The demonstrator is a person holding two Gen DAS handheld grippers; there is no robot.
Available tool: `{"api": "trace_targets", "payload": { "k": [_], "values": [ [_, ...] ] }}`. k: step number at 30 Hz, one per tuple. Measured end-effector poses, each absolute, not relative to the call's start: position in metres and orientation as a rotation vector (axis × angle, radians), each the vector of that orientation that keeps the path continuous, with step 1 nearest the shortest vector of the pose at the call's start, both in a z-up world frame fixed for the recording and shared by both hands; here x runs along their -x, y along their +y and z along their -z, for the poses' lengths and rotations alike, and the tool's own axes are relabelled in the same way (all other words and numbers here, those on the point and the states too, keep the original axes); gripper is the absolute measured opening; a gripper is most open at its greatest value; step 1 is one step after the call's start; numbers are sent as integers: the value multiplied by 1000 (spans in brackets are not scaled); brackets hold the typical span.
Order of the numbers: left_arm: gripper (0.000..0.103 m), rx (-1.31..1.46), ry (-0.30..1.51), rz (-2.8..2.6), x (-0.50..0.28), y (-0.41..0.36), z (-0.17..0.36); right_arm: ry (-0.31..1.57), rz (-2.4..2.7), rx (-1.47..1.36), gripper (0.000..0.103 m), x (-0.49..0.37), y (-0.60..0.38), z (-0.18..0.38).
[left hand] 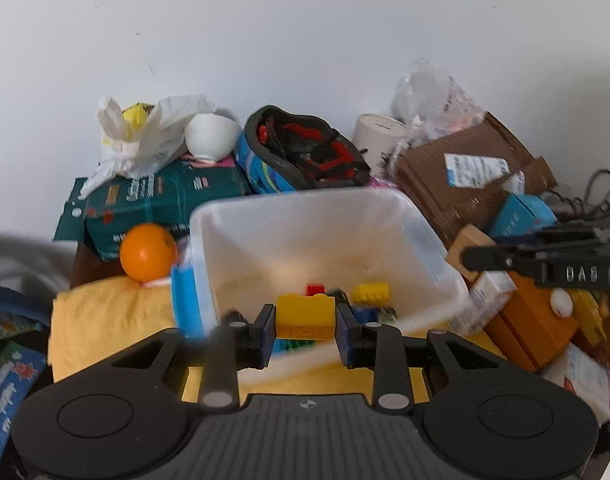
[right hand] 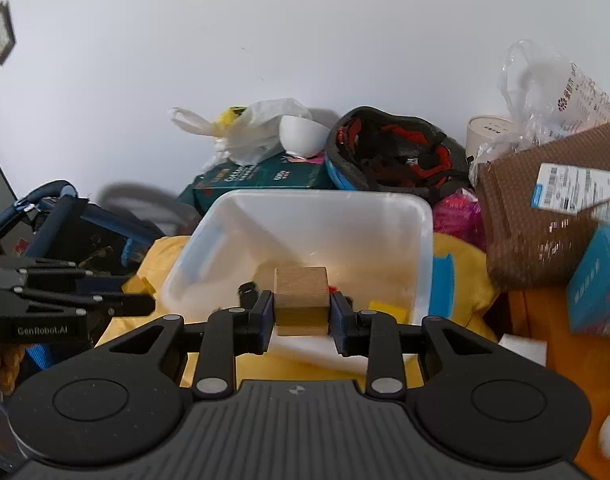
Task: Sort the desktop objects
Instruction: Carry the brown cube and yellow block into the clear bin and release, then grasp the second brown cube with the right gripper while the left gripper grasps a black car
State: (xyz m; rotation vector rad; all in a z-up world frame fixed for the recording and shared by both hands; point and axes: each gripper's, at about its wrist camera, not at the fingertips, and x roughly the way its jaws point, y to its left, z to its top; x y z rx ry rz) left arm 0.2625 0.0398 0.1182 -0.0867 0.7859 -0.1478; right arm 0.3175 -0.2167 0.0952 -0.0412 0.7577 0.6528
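The left gripper clamps a yellow toy brick squarely between its pads, above the white plastic bin; the right gripper likewise pinches a wooden cube.

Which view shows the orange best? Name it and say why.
The left wrist view. There the orange sits whole and unobstructed, left of the white bin and in front of the green box. In the right wrist view I cannot find the orange at all; the clutter left of the bin shows only yellow cloth and dark items.
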Motion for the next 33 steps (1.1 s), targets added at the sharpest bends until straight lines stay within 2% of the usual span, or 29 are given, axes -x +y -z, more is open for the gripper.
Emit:
{"api": "trace_targets", "payload": {
  "k": [5, 6, 7, 8, 9, 10, 11, 21, 25, 30, 33],
  "values": [
    [35, 80, 796, 126, -290, 40, -129, 780, -621, 90, 33, -345, -208, -101],
    [38, 76, 798, 125, -295, 39, -130, 787, -617, 89, 33, -349, -207, -100],
    [43, 77, 797, 128, -300, 38, -129, 794, -609, 92, 34, -353, -203, -99],
    [60, 75, 794, 119, -302, 38, -128, 801, -607, 98, 35, -355, -201, -97],
    [71, 72, 779, 84, -301, 38, -127, 798, -599, 106, 41, -358, -198, -95],
    [72, 74, 761, 57, -298, 39, -125, 790, -588, 112, 57, -360, -198, -96],
    [72, 83, 758, 62, -294, 41, -121, 780, -575, 120, 61, -361, -197, -96],
    [72, 54, 740, 71, -200, 55, -36, 755, -672, 116, 59, -305, -209, -67],
    [72, 45, 818, 75, -165, 50, 18, 784, -743, 143, 67, -251, -218, -21],
    [72, 19, 882, 66, -171, 42, 53, 886, -783, 253, 64, -202, -216, 50],
    [71, 19, 888, 55, -182, 40, 60, 892, -769, 277, 60, -193, -211, 68]
  ]
}}
